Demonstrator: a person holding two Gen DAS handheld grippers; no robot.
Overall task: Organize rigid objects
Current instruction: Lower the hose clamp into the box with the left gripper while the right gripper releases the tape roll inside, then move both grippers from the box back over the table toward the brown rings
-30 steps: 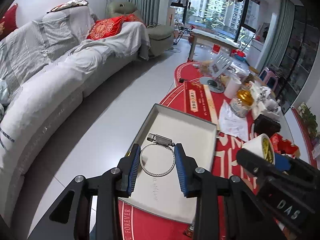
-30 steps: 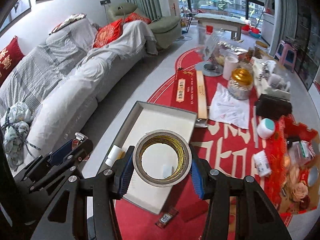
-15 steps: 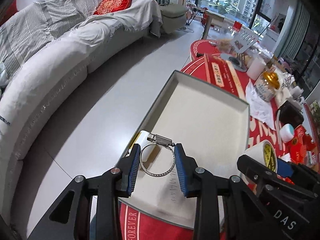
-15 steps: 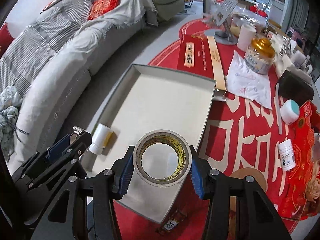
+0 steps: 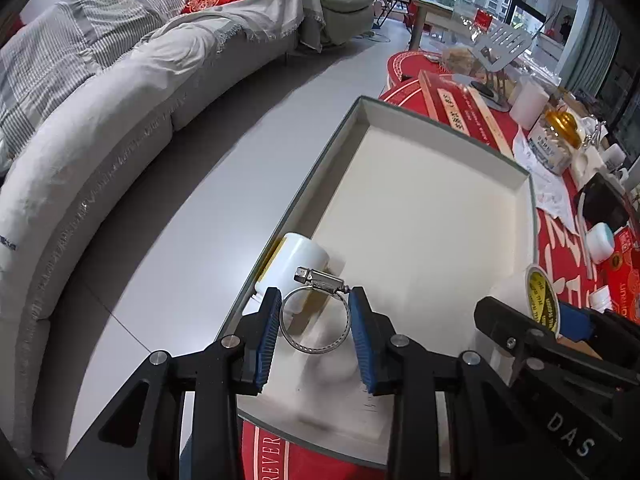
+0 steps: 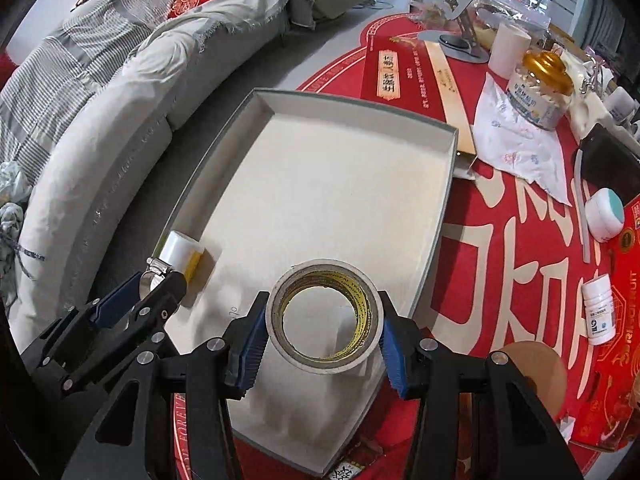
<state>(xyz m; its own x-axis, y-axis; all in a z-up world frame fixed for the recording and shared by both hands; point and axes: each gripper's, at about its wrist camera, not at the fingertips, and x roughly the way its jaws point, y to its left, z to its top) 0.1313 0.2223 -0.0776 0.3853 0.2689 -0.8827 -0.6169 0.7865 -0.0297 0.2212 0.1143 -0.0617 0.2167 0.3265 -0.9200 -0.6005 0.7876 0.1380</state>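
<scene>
A small bottle [image 6: 182, 254] lies in the tray [image 6: 440, 208] at its left wall; lower centre, a tape roll [image 6: 324, 322] hangs over it.

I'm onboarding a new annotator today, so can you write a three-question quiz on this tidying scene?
1. True or false: the left gripper holds a metal hose clamp.
2. What does the right gripper hold? A) white pill bottle B) roll of tape with a yellow-printed core C) gold-lidded jar
3. Fill in: the small white bottle with a yellow label lies on its side inside the shallow grey ____.

Key: 1 true; 2 B; 3 tray.
</scene>
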